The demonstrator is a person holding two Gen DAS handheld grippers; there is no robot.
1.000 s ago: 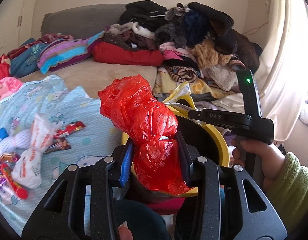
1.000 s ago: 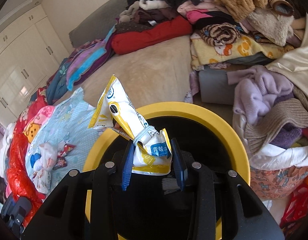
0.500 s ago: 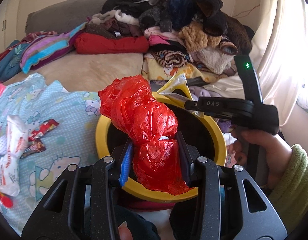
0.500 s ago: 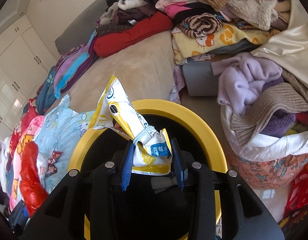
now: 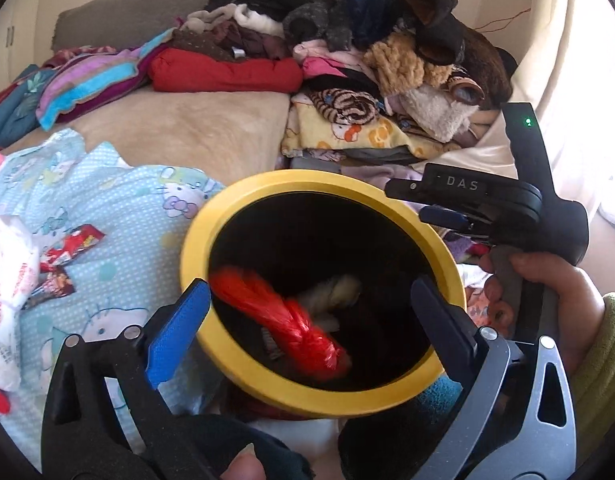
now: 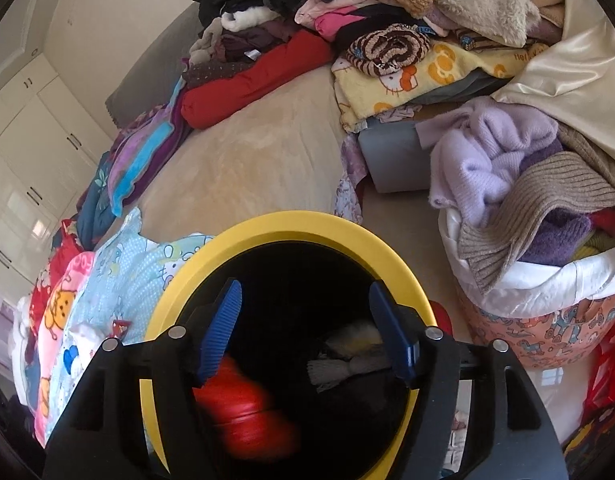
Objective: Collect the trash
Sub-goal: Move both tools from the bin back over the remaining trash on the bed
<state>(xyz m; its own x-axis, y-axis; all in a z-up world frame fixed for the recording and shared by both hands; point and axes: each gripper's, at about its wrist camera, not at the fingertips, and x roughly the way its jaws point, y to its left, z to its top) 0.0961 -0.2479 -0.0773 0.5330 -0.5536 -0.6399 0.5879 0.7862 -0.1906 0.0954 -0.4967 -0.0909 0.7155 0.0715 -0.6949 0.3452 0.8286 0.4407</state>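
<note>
The left gripper (image 5: 311,312) is held over the round black bin with a yellow rim (image 5: 243,200), its jaws spread wide and just opened, with nothing between them. The crumpled red plastic bag (image 5: 283,320) is seen blurred inside the bin, toward seven o'clock of the opening, clear of both pads. The right gripper (image 6: 307,328) is held over the same bin, its jaws also just parted and empty. The pale yellow-and-white snack wrapper (image 6: 355,340) is seen blurred inside the bin, near the right-hand pad; contact with it cannot be told. In the left wrist view the wrapper lies just beside the red bag, at about the centre of the opening.

At nine o'clock of the bin, small red candy wrappers (image 5: 67,248) and a white printed plastic packet (image 5: 11,280) are left lying on a light-blue cartoon-print cloth (image 5: 127,208). A heap of folded clothes (image 5: 367,60) is piled at twelve o'clock.
</note>
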